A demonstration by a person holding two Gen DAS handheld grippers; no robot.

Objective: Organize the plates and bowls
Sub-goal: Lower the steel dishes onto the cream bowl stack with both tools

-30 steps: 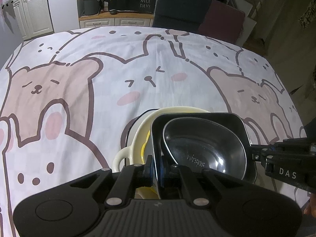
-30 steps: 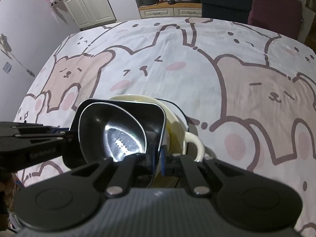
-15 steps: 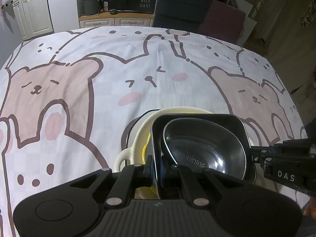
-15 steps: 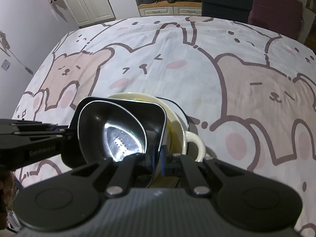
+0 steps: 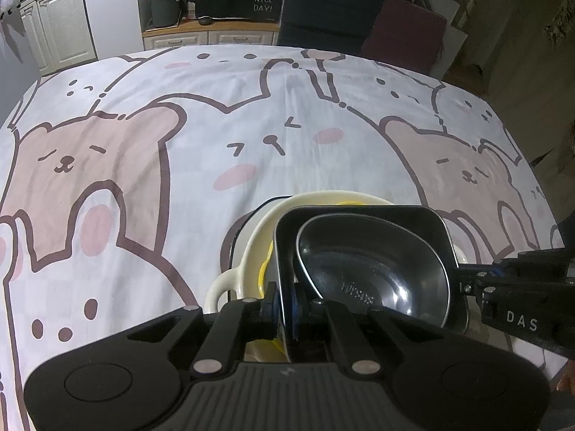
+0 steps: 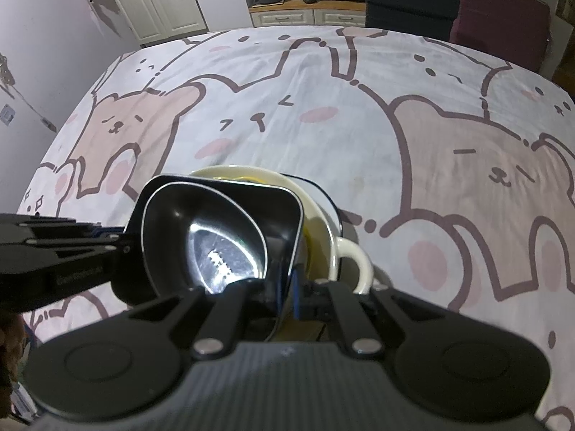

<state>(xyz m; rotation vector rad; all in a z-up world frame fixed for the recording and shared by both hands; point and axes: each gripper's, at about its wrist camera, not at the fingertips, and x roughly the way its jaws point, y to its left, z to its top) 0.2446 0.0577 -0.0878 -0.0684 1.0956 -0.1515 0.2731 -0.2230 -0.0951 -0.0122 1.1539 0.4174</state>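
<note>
A black square dish (image 5: 359,212) (image 6: 280,208) holds a dark shiny oval bowl (image 5: 377,269) (image 6: 187,222). Both sit in a cream bowl with loop handles (image 5: 258,237) (image 6: 323,230) that has yellow inside it. Under the cream bowl a dark-rimmed plate (image 5: 237,233) peeks out. My left gripper (image 5: 285,301) (image 6: 124,242) is shut on the square dish's left rim. On the opposite rim my right gripper (image 6: 287,294) (image 5: 461,280) is shut too. The stack rests near the front of the table.
The table wears a white cloth with pink bears and rabbits (image 5: 179,143). Two dark chairs (image 5: 330,18) stand at its far edge. Behind them are a counter with a grey bin (image 5: 163,9) and white cabinets (image 5: 64,25). The cloth drops off at the right (image 5: 532,151).
</note>
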